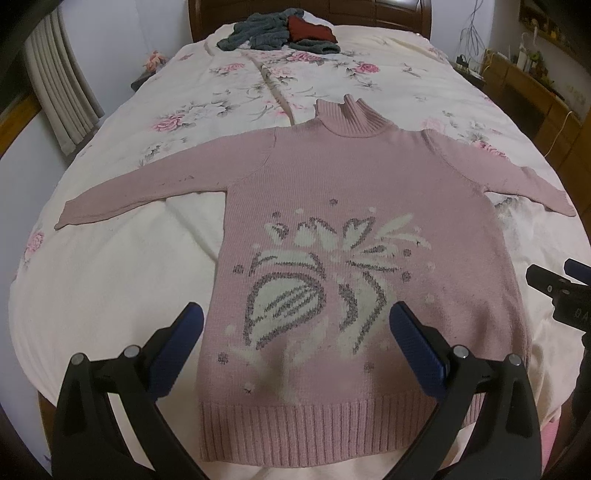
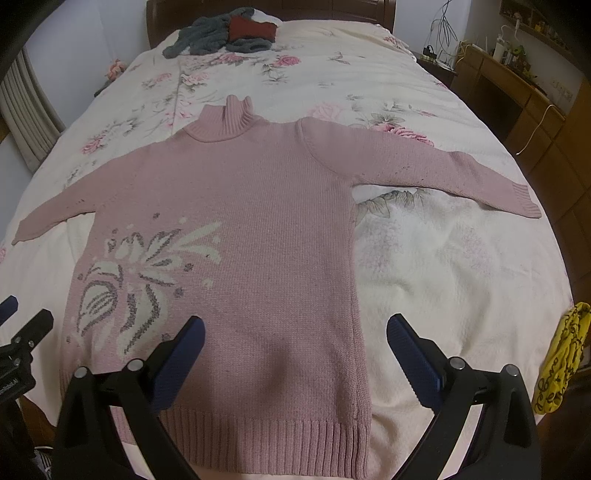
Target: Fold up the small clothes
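Lying flat on the floral bedspread (image 1: 110,280), the pink sweater (image 1: 332,177) runs lengthwise, collar toward 12 o'clock, hem at 6, sleeves toward 9 and 3. Left gripper (image 1: 295,326) and right gripper (image 2: 295,332) hover, jaws wide, empty.

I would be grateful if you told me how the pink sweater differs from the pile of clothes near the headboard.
The pink sweater lies spread flat, sleeves out to both sides; the pile of clothes is bunched in a heap. The sweater is one pink garment with a white and grey knitted motif; the pile mixes grey and dark red pieces. The sweater lies near the open left tongs and right tongs; the pile sits at the far end. Both rest on the floral bedspread.
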Tool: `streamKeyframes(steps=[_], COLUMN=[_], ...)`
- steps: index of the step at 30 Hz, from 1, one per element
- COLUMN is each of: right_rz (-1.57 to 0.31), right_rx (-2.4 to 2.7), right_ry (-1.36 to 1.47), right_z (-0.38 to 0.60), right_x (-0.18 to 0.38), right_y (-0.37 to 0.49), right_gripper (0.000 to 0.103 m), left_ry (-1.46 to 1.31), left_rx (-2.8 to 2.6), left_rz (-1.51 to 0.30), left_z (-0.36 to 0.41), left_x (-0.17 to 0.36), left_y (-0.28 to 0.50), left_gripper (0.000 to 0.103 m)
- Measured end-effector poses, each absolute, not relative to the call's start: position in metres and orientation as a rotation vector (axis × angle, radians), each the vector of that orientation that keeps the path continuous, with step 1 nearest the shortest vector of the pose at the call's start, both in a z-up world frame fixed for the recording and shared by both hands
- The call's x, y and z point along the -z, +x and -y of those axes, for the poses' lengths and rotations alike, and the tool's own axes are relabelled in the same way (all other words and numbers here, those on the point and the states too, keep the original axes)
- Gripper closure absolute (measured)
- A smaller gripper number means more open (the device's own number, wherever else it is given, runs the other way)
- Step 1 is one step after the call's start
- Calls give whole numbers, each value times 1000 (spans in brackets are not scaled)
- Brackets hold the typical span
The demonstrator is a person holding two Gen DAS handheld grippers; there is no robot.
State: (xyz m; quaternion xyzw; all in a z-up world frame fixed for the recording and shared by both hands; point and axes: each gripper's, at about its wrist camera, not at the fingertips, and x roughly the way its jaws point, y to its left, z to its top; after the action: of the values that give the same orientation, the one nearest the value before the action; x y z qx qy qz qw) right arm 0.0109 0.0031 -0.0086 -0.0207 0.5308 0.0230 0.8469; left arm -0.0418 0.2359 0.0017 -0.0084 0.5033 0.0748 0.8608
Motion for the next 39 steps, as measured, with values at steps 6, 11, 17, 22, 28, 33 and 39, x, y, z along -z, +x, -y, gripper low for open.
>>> streamKeyframes(steps=[6, 11, 17, 22, 28, 33, 39], right_rz=[-1119, -1119, -1081, -1087, -1131, -1189, -1207], right_rx=[-50, -49, -76, -25, 189, 351, 442], right_ry=[-43, -42, -18, 100, 254, 389, 540], right_z=[-3, -3, 8, 77, 225, 343, 429], right_x=[9, 8, 13, 12, 23, 54, 89], right_y=[11, 11, 16, 53, 124, 175, 202], right_gripper=[4, 4, 4, 4, 4, 4, 5], left_ry=[-16, -16, -24, -1, -49, -100, -96], left_rx=[-157, -158, -139, -99, -58, -45, -49], left_rz=[-1057, -1056, -1058, -1086, -1056, -1034, -1014], left_z=[-236, -236, -235, -220, -190, -164, -138], left_x=[-1, -1, 4, 16, 17, 15, 19], left_y=[-42, -42, -38, -5, 62, 119, 163], left_gripper=[3, 3, 3, 3, 3, 3, 3])
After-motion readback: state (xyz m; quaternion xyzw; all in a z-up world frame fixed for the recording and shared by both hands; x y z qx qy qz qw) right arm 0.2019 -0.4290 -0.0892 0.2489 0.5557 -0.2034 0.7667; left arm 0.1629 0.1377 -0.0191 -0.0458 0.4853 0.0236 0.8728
